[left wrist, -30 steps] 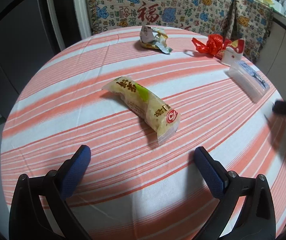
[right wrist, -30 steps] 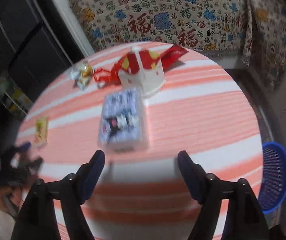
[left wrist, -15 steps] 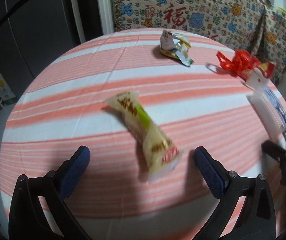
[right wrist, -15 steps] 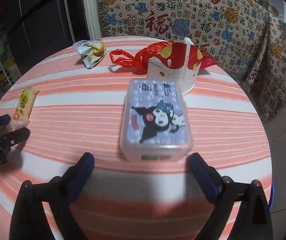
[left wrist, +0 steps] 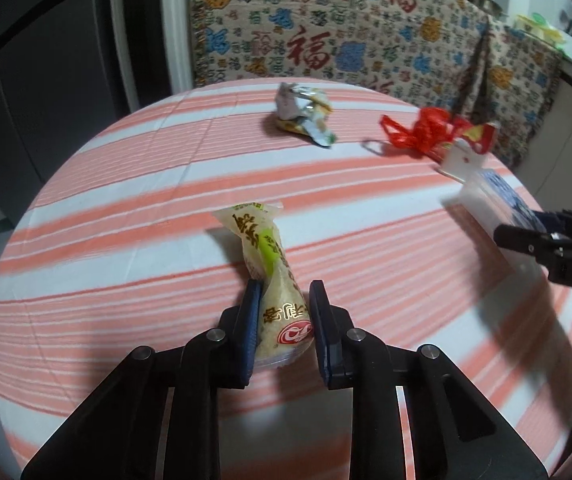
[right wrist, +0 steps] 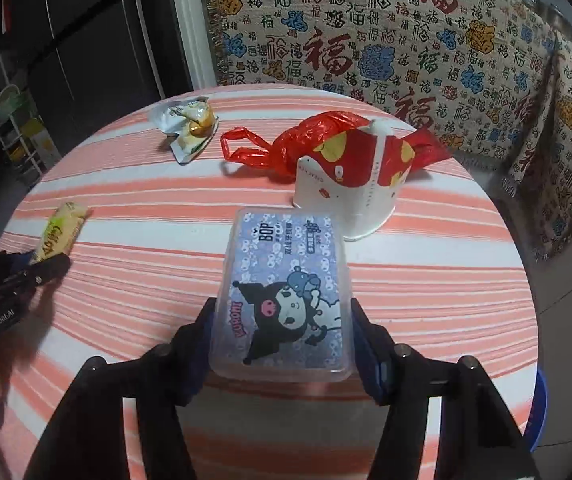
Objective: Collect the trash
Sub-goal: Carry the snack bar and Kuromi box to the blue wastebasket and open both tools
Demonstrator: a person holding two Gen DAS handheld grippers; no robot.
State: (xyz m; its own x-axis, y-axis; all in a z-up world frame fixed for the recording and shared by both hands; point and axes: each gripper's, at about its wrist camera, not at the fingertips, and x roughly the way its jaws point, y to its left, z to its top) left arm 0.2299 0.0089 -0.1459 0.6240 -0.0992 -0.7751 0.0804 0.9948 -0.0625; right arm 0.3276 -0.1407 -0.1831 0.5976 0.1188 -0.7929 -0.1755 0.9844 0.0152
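Observation:
A yellow snack packet (left wrist: pixel 264 248) lies on the round striped table (left wrist: pixel 126 208). My left gripper (left wrist: pixel 284 286) is closing, its blue pads pressing the packet's near end from both sides. In the right wrist view a clear plastic box with a cartoon lid (right wrist: pixel 286 264) lies near the table's front edge. My right gripper (right wrist: pixel 282 306) is closing too, with its fingers against the box's two long sides. The same packet (right wrist: pixel 60 230) shows at far left there, in the other gripper.
A crumpled silver wrapper (right wrist: pixel 188 124) lies at the table's far side. A red plastic bag (right wrist: pixel 286 144) sits behind a red and white paper cup (right wrist: pixel 349 192). A blue basket (right wrist: pixel 537 412) stands on the floor at the right. A patterned cloth hangs behind.
Both grippers stood wide open before. The left has come forward and closed on the yellow packet. The right has moved up over the box and closed against its sides.

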